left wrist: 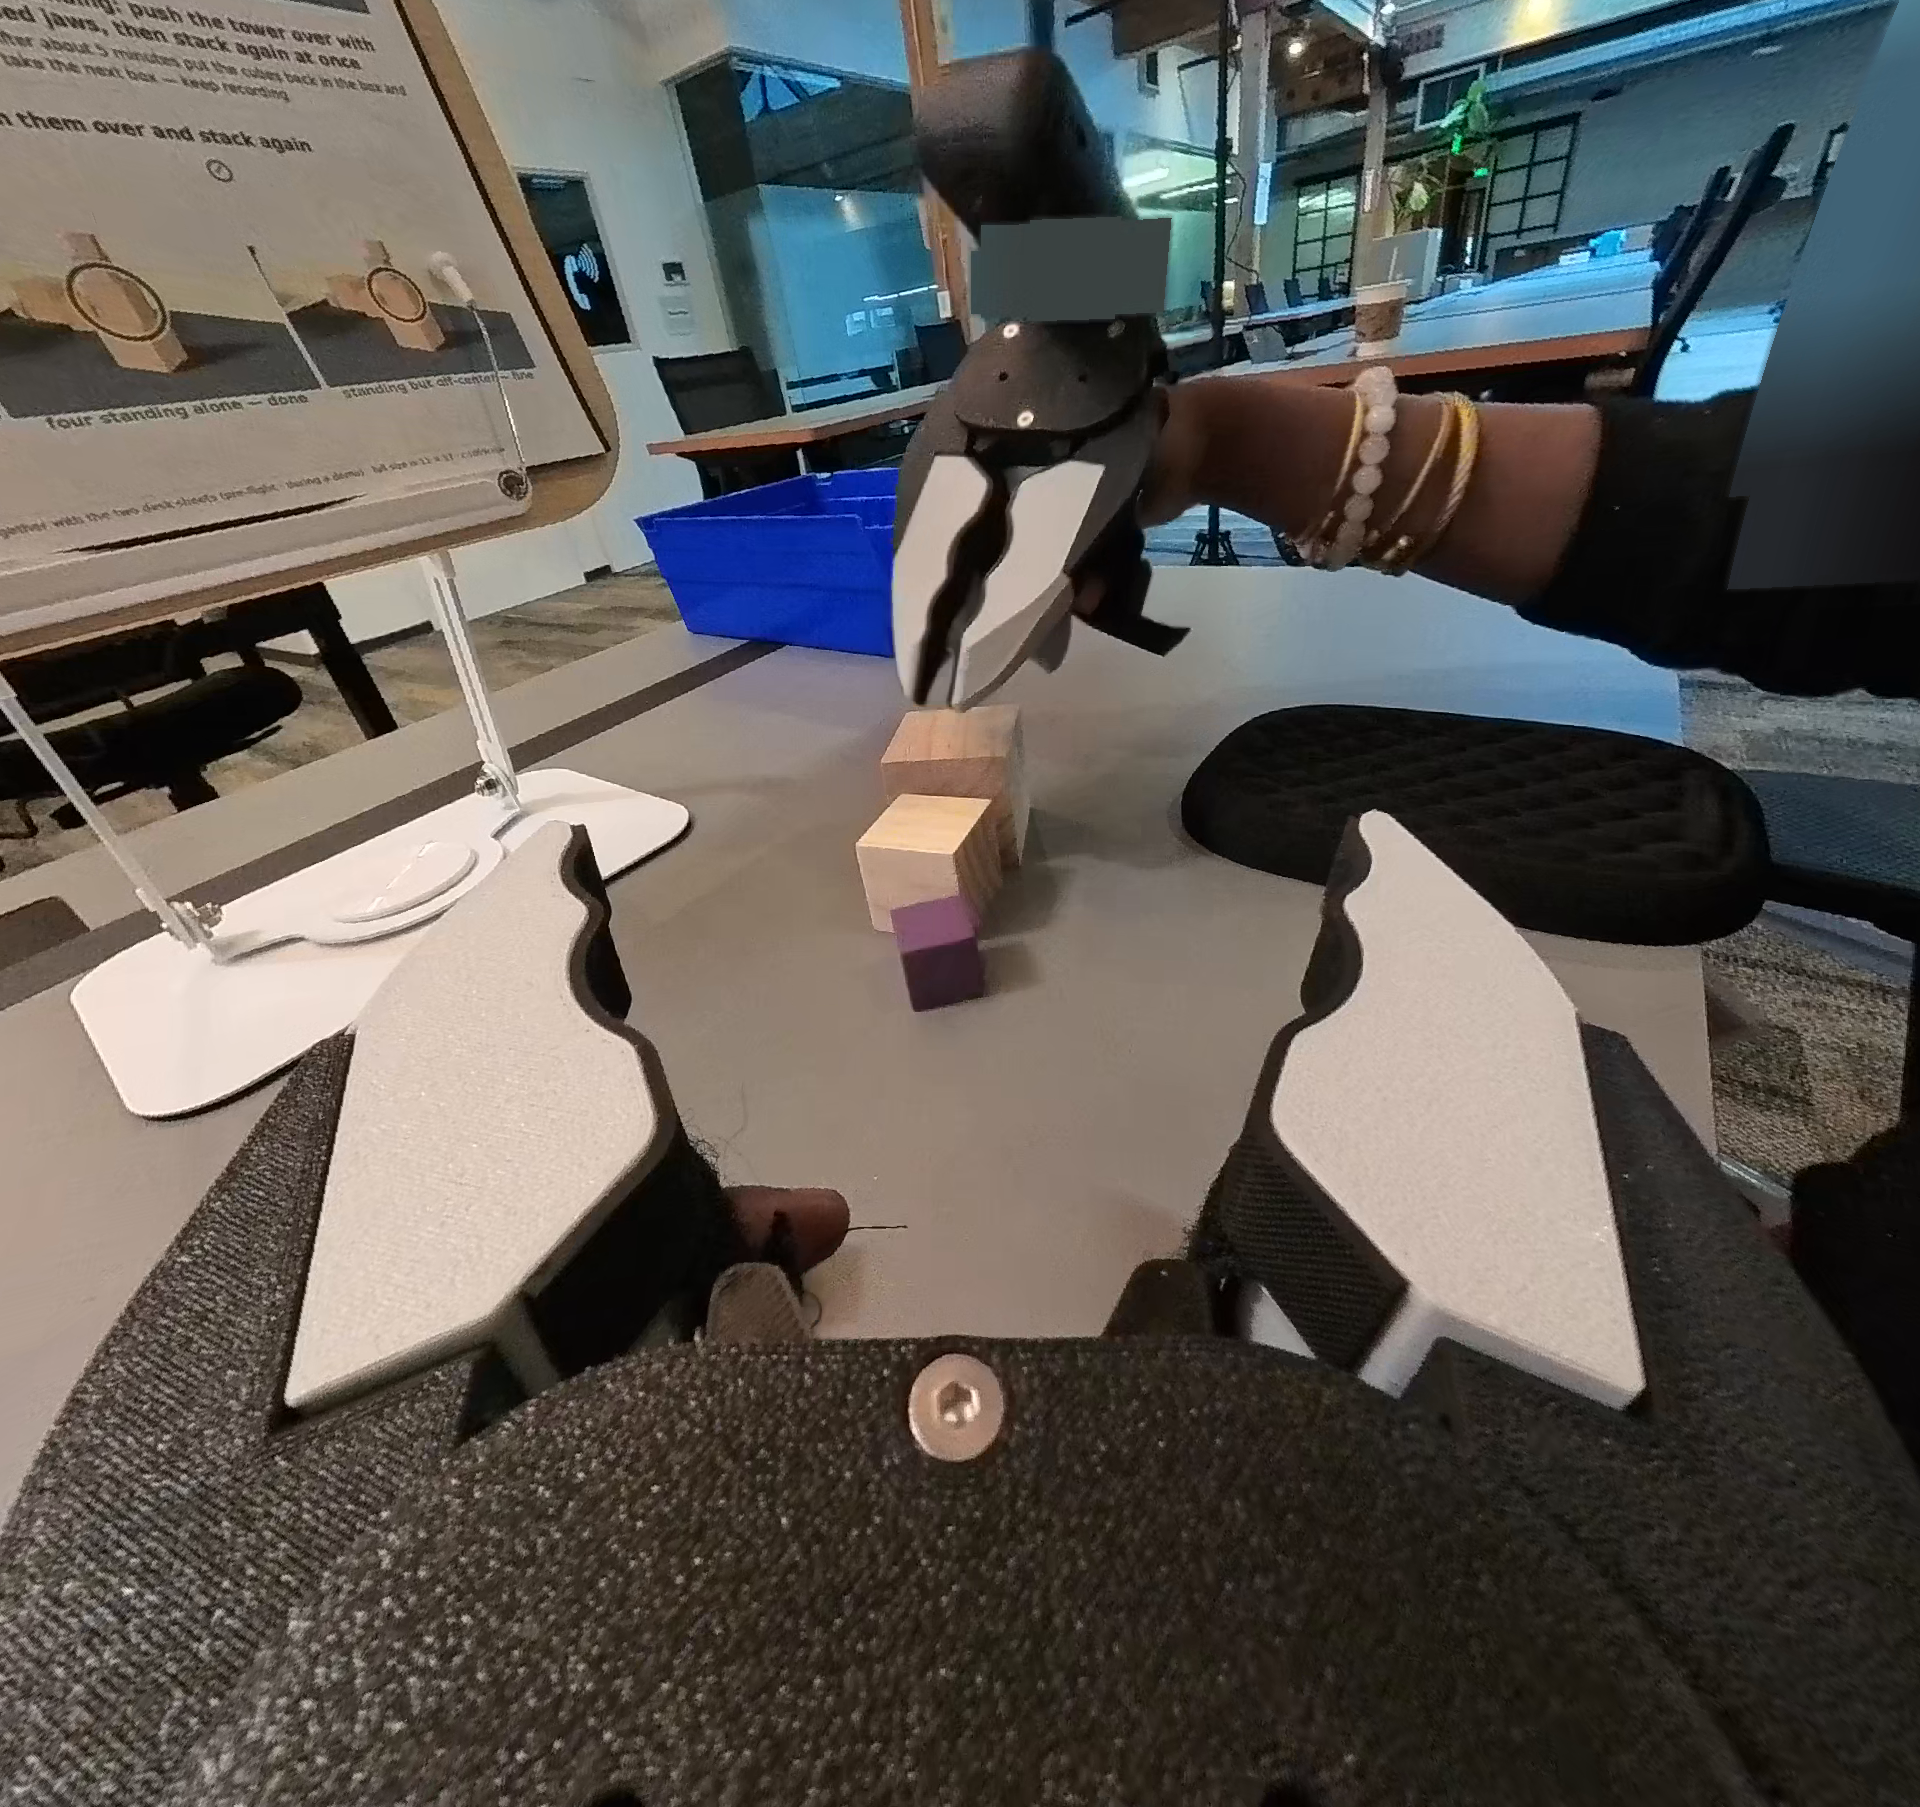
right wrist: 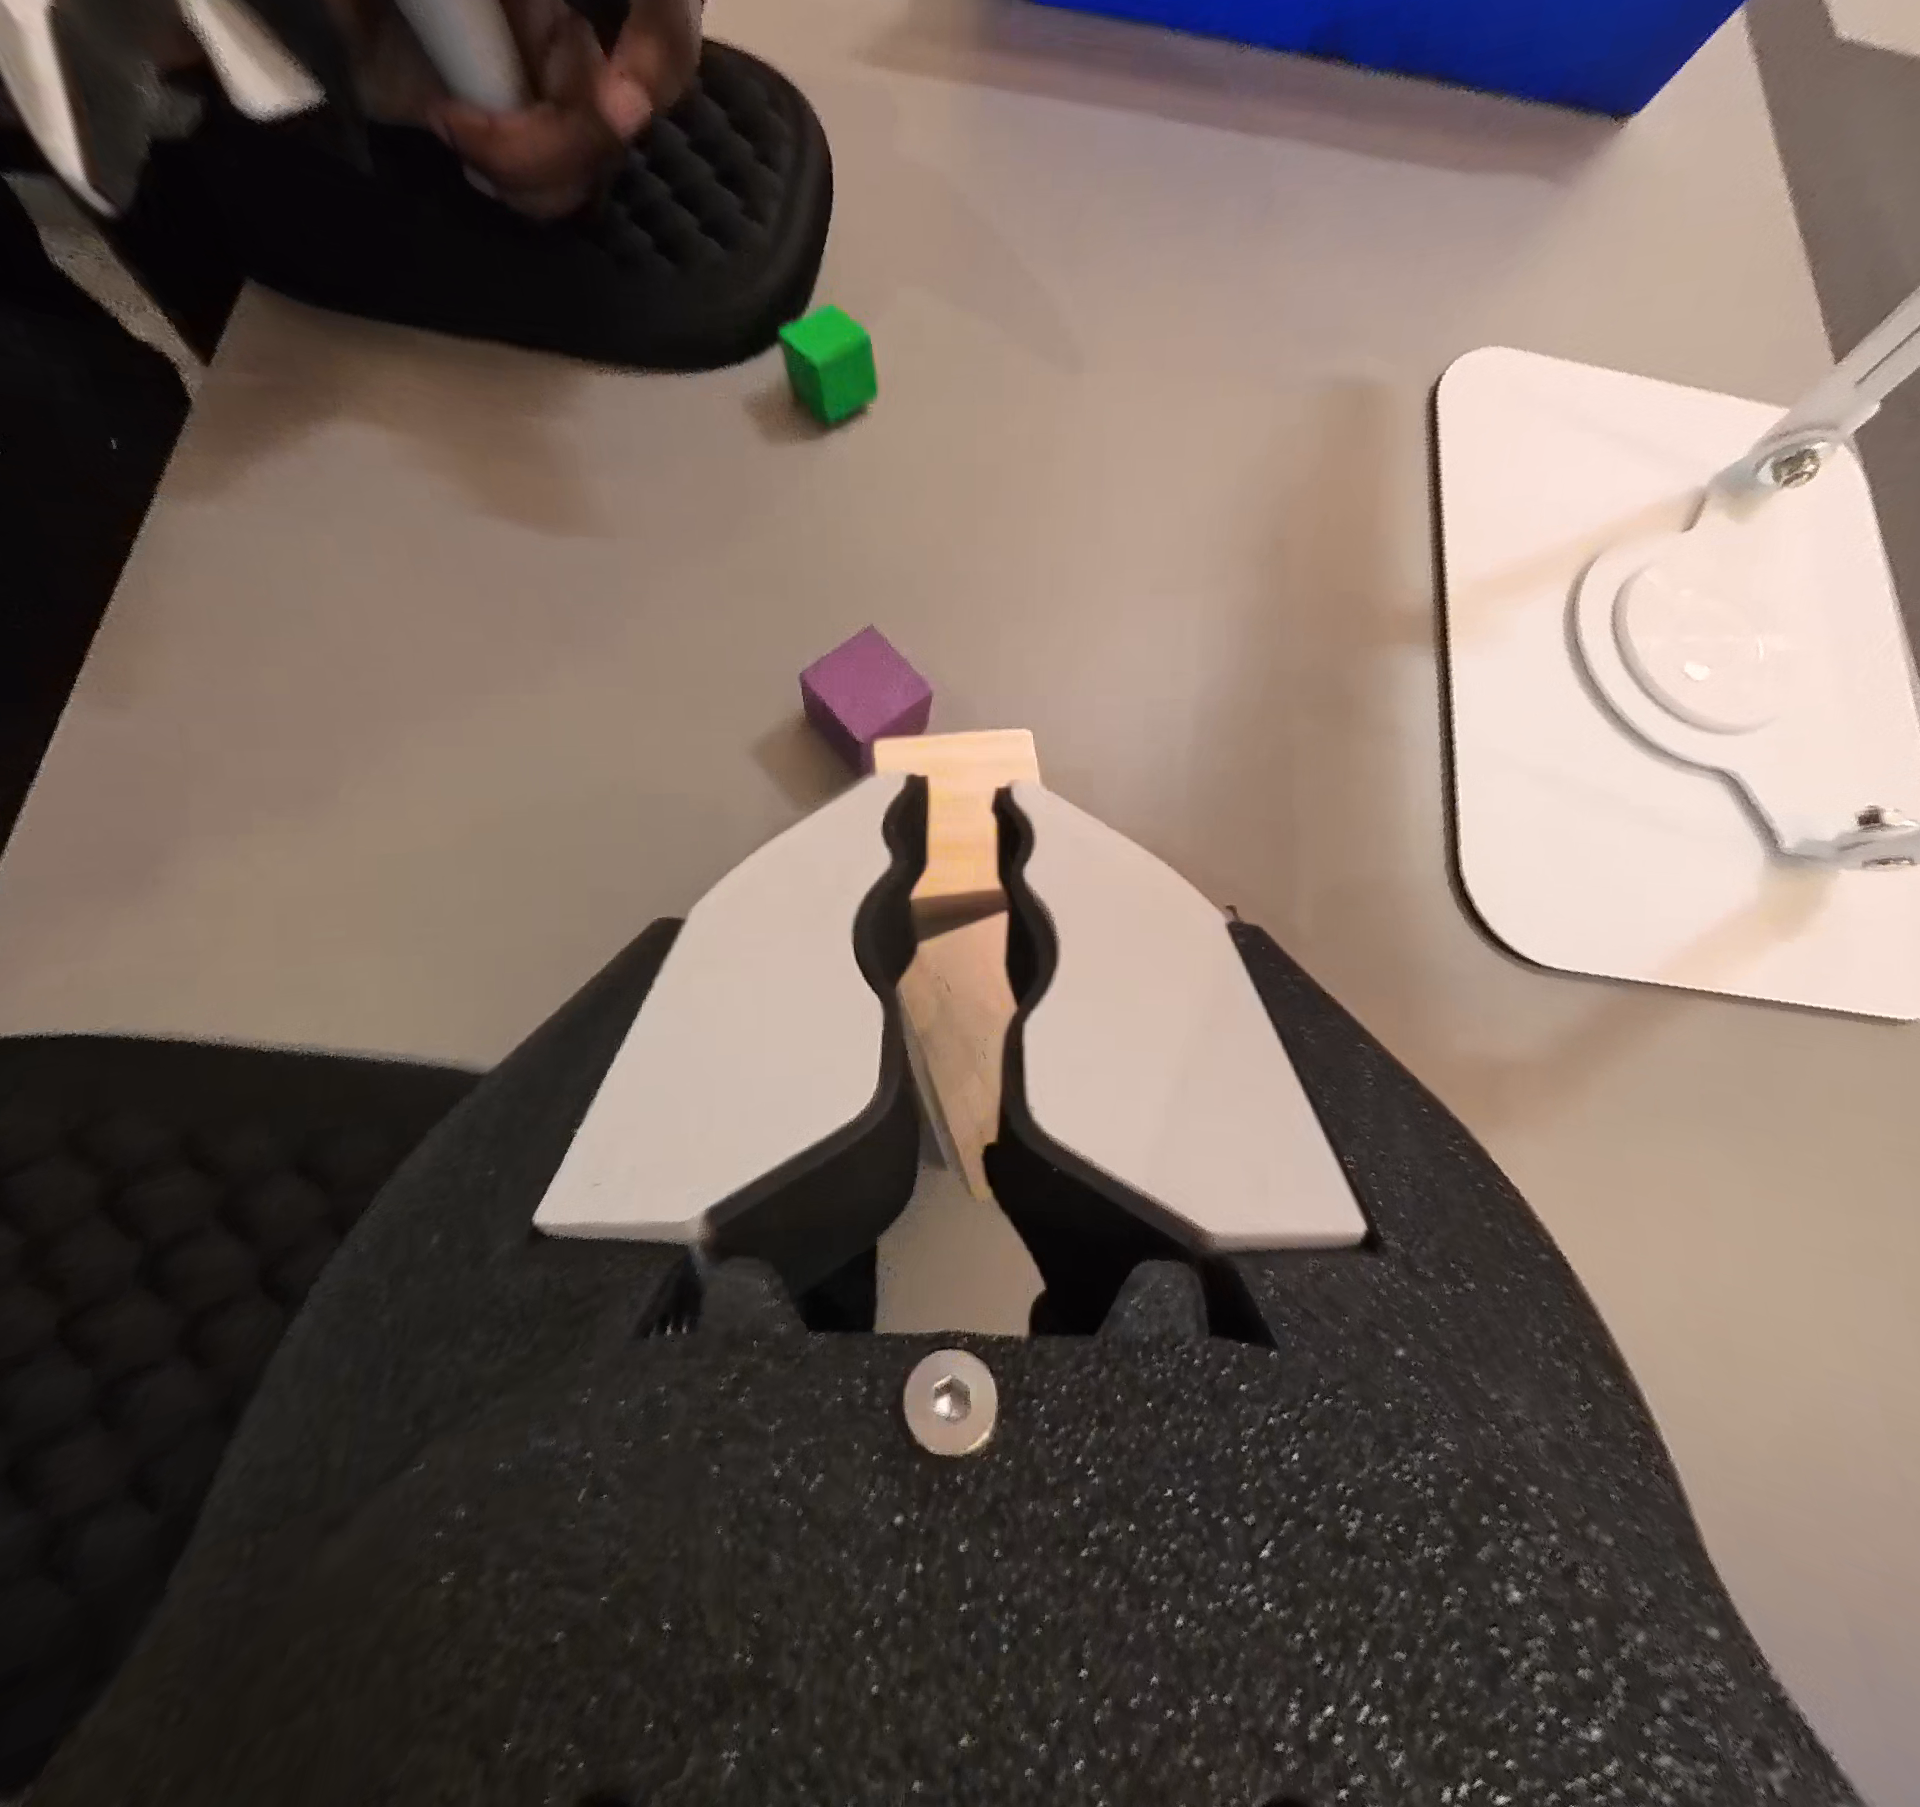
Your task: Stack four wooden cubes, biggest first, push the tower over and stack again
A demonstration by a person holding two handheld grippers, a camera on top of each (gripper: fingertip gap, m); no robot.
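Two bare wooden cubes and a purple cube (left wrist: 940, 957) lie in a row on the grey table (left wrist: 790, 1113). My left gripper (left wrist: 966, 827) is wide open and empty, a little short of the purple cube. My right gripper (left wrist: 940, 703) points down with its tips just over the far wooden cube (left wrist: 951, 760), behind the near wooden cube (left wrist: 920, 853). In the right wrist view its jaws (right wrist: 958, 786) stand a narrow gap apart with nothing between the pads; the wooden cubes (right wrist: 956, 755) show below through the gap. The purple cube (right wrist: 864, 692) and a green cube (right wrist: 828, 365) lie beyond.
A blue bin (left wrist: 779, 552) stands at the table's far edge. A white stand base (left wrist: 312, 936) with a printed sheet (left wrist: 260, 199) is at the left. A black mesh chair arm (left wrist: 1475, 801) reaches in from the right. A person's arm with bracelets (left wrist: 1382, 469) holds the right gripper. About 15 cm separates my left fingertips from my right.
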